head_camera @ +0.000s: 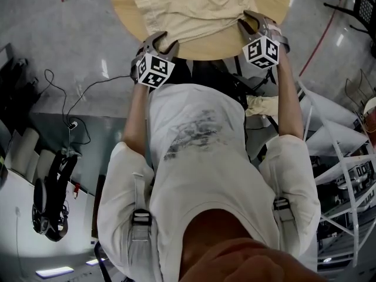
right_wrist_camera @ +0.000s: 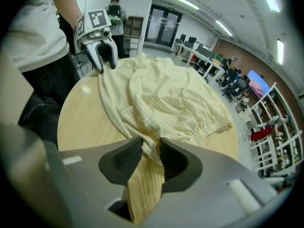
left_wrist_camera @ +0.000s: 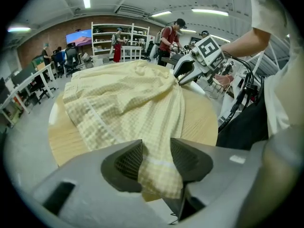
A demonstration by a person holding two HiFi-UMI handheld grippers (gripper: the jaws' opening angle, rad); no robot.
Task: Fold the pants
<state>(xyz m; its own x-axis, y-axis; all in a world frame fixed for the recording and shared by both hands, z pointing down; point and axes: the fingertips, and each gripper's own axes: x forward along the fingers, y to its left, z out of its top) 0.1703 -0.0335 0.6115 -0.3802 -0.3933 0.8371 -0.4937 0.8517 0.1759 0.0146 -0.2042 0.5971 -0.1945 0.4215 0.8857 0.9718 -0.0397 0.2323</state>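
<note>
both grippers pinch the near edge of the pants

the pale yellow checked pants [head_camera: 194, 10] lie spread and rumpled on a round wooden table [head_camera: 120, 4], right in front of the person. the left gripper [left_wrist_camera: 156, 158] is closed on the near left corner of the cloth. in its own view the fabric fills the gap between the two pads and hangs down below them. the right gripper [right_wrist_camera: 151, 160] is clamped on the near right corner, where a bunched fold of cloth is squeezed tight between its pads. both grippers sit at the table's near rim, well apart from each other and angled downward. the gathered waistband [right_wrist_camera: 216, 125] lies on the far side of the table top, away from both grippers.
</note>
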